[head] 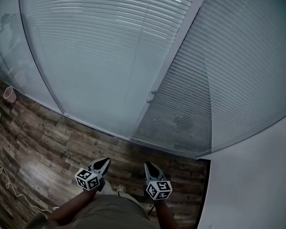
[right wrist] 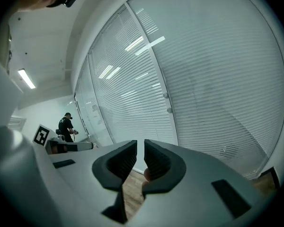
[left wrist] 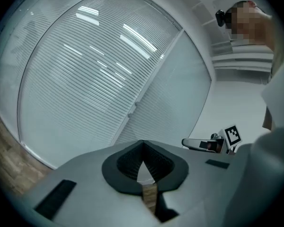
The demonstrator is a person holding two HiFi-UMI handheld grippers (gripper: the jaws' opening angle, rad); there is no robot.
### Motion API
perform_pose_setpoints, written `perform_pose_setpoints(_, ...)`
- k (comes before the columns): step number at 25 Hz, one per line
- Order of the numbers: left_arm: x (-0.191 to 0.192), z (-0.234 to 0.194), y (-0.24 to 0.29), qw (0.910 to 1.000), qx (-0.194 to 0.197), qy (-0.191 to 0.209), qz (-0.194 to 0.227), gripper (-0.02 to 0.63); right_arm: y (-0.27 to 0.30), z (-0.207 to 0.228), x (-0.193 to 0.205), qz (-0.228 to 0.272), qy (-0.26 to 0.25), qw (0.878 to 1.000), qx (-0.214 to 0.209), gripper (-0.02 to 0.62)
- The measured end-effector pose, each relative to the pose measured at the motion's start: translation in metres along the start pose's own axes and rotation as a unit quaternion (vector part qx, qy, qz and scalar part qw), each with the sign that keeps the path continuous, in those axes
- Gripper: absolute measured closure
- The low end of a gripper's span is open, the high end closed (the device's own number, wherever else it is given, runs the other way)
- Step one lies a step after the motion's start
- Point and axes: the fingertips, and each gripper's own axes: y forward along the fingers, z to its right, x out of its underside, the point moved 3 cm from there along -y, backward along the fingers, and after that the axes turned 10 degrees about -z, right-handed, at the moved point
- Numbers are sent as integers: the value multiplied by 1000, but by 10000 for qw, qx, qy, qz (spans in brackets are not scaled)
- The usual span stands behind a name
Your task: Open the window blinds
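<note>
A person is standing on a wood floor (head: 38, 147), holding two tongs low and pointing toward the blinds (head: 100, 56). The blinds are hanging closed across the glass wall ahead, well apart from both. The left tongs (head: 105, 161) are sitting shut, tips touching, empty. The right tongs (head: 147, 165) are showing a slim gap, gripping nothing.

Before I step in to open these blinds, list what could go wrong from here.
The knobs on the frame look small; the left gripper is shut and the right gripper barely open, so a grab could slip. Jaw tips might strike the glass. A white cable on the floor could snag a foot.
</note>
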Motion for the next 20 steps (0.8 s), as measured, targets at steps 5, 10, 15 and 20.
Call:
perform_pose_setpoints(5, 10, 10, -6, 10000, -22, 28, 74, 592, -8, 7, -3, -16, -23, 10000, -22, 543)
perform_pose_setpoints(10, 3, -13, -4, 9996, -112, -117, 220, 591, 2, 2, 2, -10, 84, 10000, 2, 541)
perform_pose_setpoints(15, -22, -21, 3, 9997, 127, 169, 154, 592, 7, -17, -19, 208, 46, 9998, 15, 541)
perform_pose_setpoints(20, -16, -37, 10, 9997, 157, 187, -10, 592, 17, -21, -18, 271, 84, 9995, 133, 541)
